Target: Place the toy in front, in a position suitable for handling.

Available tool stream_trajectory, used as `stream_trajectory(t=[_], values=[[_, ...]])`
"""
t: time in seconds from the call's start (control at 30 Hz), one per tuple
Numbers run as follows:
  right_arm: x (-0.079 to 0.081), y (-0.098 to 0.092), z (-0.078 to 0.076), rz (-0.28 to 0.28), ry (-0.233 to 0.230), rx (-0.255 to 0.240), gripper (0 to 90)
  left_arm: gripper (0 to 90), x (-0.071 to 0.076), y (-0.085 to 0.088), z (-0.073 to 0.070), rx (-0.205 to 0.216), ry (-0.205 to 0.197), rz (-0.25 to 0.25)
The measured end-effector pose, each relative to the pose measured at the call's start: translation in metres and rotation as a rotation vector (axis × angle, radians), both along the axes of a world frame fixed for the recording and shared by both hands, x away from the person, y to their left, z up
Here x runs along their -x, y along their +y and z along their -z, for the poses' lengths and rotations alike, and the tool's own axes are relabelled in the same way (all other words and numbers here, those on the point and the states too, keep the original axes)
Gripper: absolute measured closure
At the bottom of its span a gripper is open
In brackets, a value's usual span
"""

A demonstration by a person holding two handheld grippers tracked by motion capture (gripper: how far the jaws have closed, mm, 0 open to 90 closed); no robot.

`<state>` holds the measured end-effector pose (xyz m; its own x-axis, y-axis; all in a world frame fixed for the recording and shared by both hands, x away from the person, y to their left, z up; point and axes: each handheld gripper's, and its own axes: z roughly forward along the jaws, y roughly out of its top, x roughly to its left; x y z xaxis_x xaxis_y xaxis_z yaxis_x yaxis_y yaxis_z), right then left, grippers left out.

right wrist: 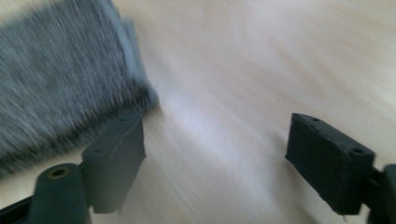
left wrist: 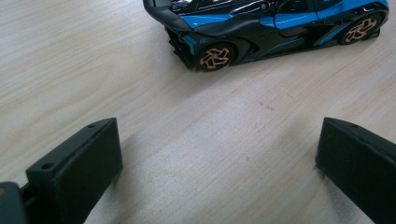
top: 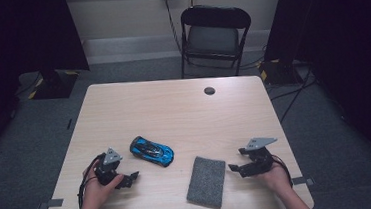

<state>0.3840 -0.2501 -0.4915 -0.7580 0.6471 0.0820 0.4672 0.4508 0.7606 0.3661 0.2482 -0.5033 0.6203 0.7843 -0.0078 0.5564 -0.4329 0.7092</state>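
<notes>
A blue and black toy car (top: 151, 151) with orange wheels lies on the wooden table, left of centre. My left gripper (top: 130, 179) rests near the front left edge, just below the car, jaws apart. In the left gripper view the car (left wrist: 266, 28) lies beyond the open left gripper (left wrist: 219, 140), with bare wood between the jaws. A grey felt-like pad (top: 207, 181) lies flat near the front edge. My right gripper (top: 237, 160) sits to its right, open. In the blurred right gripper view the pad (right wrist: 60, 84) is beside one jaw of the right gripper (right wrist: 217, 135), not between the two.
The table (top: 174, 110) has a round cable hole (top: 209, 90) near its far edge. A black folding chair (top: 214, 37) stands behind the table. Dark curtains and stand bases flank the room on both sides. Cables run across the floor at the right.
</notes>
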Motion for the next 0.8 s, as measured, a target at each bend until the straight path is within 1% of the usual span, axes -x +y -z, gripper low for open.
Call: stream_trajectory(t=[0.03,0.07,0.1,0.13,0.2,0.23,0.27,0.33,0.37,0.4,0.43,0.53,0.6,0.67,0.8], values=[[-0.002,-0.001,-0.005,0.017,0.0,-0.038,15.8,0.0,0.0,0.0,0.0,0.0,0.0,0.0],[-0.002,-0.001,-0.005,0.017,0.0,-0.038,15.8,0.0,0.0,0.0,0.0,0.0,0.0,0.0],[-0.008,0.001,-0.018,0.026,-0.006,-0.042,14.6,0.0,0.0,0.0,0.0,0.0,0.0,0.0],[-0.009,0.003,-0.022,0.019,-0.01,-0.041,15.5,0.0,0.0,0.0,0.0,0.0,0.0,0.0],[-0.013,0.008,-0.029,0.002,-0.001,-0.054,16.7,0.0,0.0,0.0,0.0,0.0,0.0,0.001],[-0.015,0.011,-0.032,-0.002,0.001,-0.053,19.3,0.0,0.0,0.0,0.0,0.0,0.0,0.0],[-0.017,0.015,-0.034,-0.021,0.003,-0.051,21.6,0.0,0.0,0.0,0.0,0.0,0.0,0.0],[-0.021,0.023,-0.038,-0.053,0.001,-0.07,20.7,0.0,0.0,0.0,0.0,0.0,0.0,0.0],[-0.022,0.028,-0.04,-0.059,-0.001,-0.076,18.7,0.0,0.0,0.0,0.0,0.001,0.0,0.0],[-0.024,0.032,-0.043,-0.063,-0.004,-0.077,19.5,0.0,0.0,0.0,0.0,0.0,0.0,0.0],[-0.025,0.036,-0.045,-0.07,-0.007,-0.066,20.0,0.0,0.0,0.0,0.0,0.001,0.0,0.0],[-0.029,0.049,-0.05,-0.1,-0.011,-0.054,19.4,0.0,0.0,0.0,0.0,0.0,0.0,0.0],[-0.031,0.057,-0.052,-0.12,-0.013,-0.05,20.1,0.0,0.0,0.0,0.0,0.001,0.0,0.0],[-0.033,0.065,-0.053,-0.131,-0.016,-0.034,19.0,0.0,0.0,0.0,0.0,0.0,0.0,0.0],[-0.037,0.078,-0.053,-0.145,-0.009,-0.039,18.7,0.0,0.0,0.0,0.0,0.0,0.0,0.0]])
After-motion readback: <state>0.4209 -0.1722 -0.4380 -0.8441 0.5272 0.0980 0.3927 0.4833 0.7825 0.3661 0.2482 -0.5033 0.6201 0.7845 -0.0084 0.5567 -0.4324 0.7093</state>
